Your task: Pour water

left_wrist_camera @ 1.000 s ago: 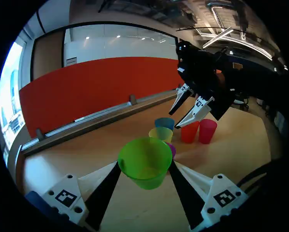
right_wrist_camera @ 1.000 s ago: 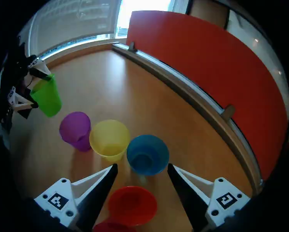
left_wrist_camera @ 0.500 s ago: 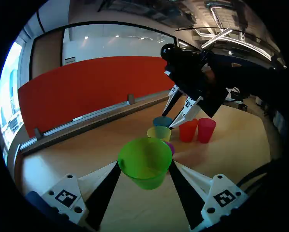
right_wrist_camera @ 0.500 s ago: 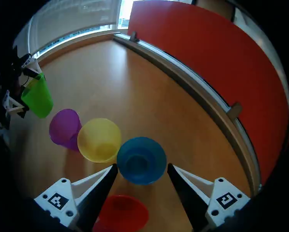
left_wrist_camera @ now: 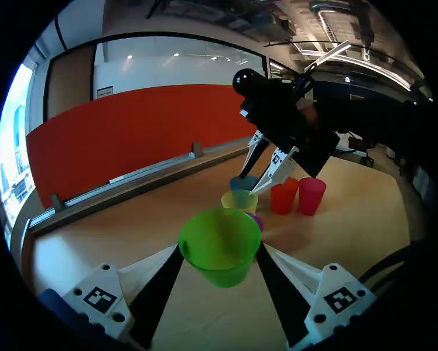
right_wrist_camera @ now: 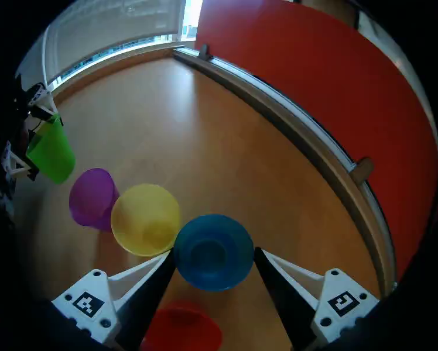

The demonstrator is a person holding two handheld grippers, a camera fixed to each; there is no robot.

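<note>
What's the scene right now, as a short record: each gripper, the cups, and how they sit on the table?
left gripper: shut on the green cup, held off the table
right gripper: open, a finger on either side of the blue cup; contact unclear
row on table: purple cup, yellow cup, blue cup, side by side
other cups: red cup and pink cup, standing next to each other
water: cannot tell in any cup

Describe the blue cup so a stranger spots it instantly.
Look at the wooden table beside the red partition. The blue plastic cup stands there next to the yellow plastic cup; it alone is blue and sits between the right gripper's open jaws.
</note>
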